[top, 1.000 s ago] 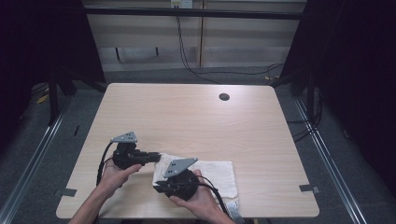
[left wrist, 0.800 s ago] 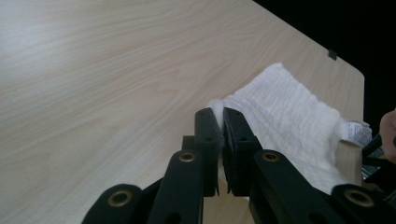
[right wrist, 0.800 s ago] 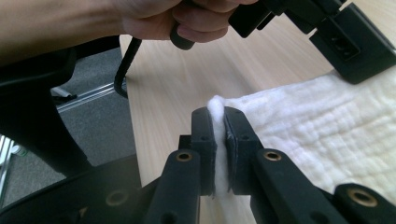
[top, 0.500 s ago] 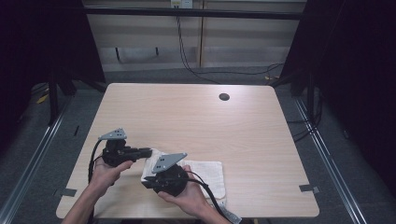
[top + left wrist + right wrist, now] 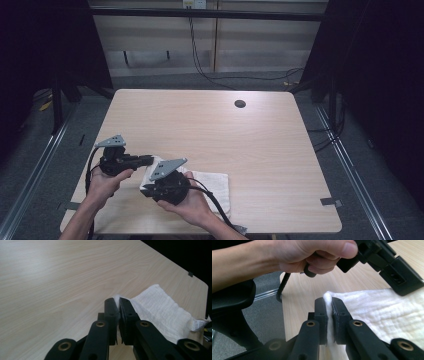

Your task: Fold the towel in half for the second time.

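Right tool: the black two-jaw right tool (image 5: 327,302) sits nearest the person's edge of the desk, gripped in the right hand (image 5: 192,207); its jaws are pressed together on a fold of the white cloth, which bulges out above the tips.
Left tool: the black two-jaw left tool (image 5: 117,302) is held in the left hand (image 5: 102,182), just to the left of the right tool in the high view; its jaws pinch an edge of the same cloth, with a sliver of white showing between the tips.
Cloth: the white, crinkled, woven cloth (image 5: 212,187) lies flat on the desk near the person's edge, its left end raised into both tools; a small printed label (image 5: 198,324) sticks out at its far end in the left gripper view.
Cables: a black cable (image 5: 217,207) trails from the right tool across the cloth toward the desk's near edge.
Desk: the pale wood-grain desk (image 5: 210,130) with rounded corners is bare beyond the cloth.
Far side: a small round dark grommet hole (image 5: 240,104) lies near the desk's far edge.
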A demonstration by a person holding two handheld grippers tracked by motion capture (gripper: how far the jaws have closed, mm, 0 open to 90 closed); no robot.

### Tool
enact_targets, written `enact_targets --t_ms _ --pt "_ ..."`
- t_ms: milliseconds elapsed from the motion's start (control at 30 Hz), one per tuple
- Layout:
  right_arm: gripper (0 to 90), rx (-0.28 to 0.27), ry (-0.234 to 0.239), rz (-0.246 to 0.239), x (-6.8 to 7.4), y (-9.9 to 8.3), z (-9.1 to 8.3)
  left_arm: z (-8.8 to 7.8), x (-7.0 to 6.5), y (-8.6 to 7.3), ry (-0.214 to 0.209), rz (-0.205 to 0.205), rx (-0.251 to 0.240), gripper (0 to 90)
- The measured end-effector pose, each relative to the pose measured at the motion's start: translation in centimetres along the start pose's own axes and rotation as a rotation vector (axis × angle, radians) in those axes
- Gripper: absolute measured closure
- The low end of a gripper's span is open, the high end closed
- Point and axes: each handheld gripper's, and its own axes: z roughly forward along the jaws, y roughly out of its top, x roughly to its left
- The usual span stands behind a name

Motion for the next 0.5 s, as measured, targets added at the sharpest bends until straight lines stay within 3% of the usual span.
enact_targets --t_ms 333,500 --pt "84.6 -0.039 0.02 -0.029 0.2 2.2 0.7 -2.4 0.2 1.2 0.039 0.037 -0.022 85.6" --pt "84.7 -0.069 0.025 -0.031 0.2 2.6 0.6 -2.5 0.4 1.3 0.04 0.021 -0.023 85.7"
